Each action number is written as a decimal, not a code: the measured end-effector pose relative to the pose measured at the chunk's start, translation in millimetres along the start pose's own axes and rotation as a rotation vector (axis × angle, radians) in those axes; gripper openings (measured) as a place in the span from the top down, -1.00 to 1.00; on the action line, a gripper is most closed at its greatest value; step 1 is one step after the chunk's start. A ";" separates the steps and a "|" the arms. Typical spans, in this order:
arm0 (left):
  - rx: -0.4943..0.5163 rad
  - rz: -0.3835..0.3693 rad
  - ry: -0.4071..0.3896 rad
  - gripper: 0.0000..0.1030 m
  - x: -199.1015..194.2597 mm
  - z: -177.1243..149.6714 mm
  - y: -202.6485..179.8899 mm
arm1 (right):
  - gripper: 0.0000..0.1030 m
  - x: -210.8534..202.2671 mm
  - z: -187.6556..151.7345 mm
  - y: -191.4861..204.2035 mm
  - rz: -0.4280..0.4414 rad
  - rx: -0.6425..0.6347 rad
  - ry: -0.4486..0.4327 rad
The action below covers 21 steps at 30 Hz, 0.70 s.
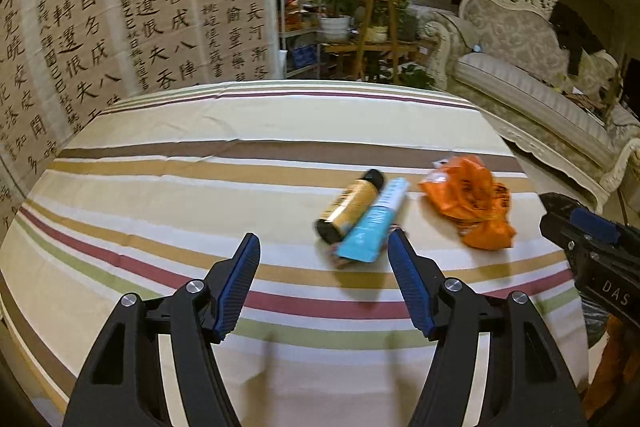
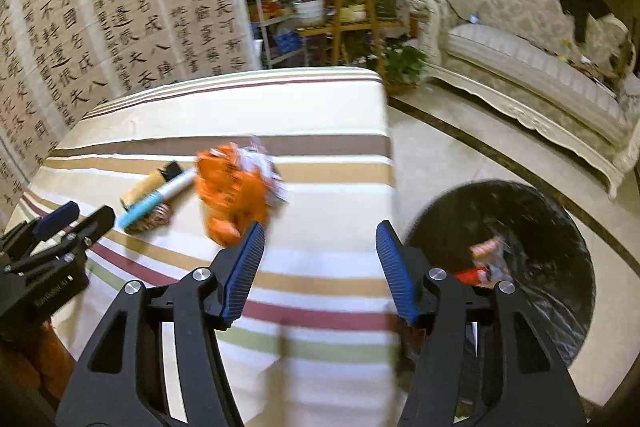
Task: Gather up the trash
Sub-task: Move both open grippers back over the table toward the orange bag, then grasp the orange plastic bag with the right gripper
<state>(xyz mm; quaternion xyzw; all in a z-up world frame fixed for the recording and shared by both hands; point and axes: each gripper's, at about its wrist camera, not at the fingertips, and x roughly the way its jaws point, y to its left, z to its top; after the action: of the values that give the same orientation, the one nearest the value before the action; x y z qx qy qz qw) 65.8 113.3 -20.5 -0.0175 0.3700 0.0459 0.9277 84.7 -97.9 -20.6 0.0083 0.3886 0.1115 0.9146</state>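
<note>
On the right tool (image 1: 576, 223) "DAS" shows; both it and the left tool (image 1: 324, 247) gape empty.

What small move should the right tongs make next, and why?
Probably reach forward and left to close on the orange wrapper. The right tongs stand open and empty, the wrapper lies loose on the striped cloth just ahead of them, and the black bin waits on the floor to their right.
</note>
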 end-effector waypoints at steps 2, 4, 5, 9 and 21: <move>-0.014 0.005 -0.001 -0.29 0.5 0.0 7.5 | -0.10 3.1 5.6 11.4 0.015 -0.020 -0.002; -0.024 0.009 -0.002 -0.30 1.1 0.9 13.4 | -0.10 7.4 9.5 21.7 0.027 -0.035 0.000; -0.027 0.011 -0.002 -0.30 1.0 1.1 15.4 | -0.10 10.9 11.6 27.6 0.035 -0.046 0.006; -0.039 0.012 0.004 -0.31 3.9 0.8 24.3 | -0.10 24.1 18.3 43.9 0.055 -0.077 0.027; -0.025 -0.025 0.024 -0.32 10.5 1.5 21.1 | 0.37 39.2 16.4 61.0 0.031 -0.134 0.058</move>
<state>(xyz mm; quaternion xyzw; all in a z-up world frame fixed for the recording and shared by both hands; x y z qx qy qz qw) 72.4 135.1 -26.6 -0.0341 0.3802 0.0388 0.9235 110.7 -28.9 -30.7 -0.0504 0.4066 0.1516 0.8995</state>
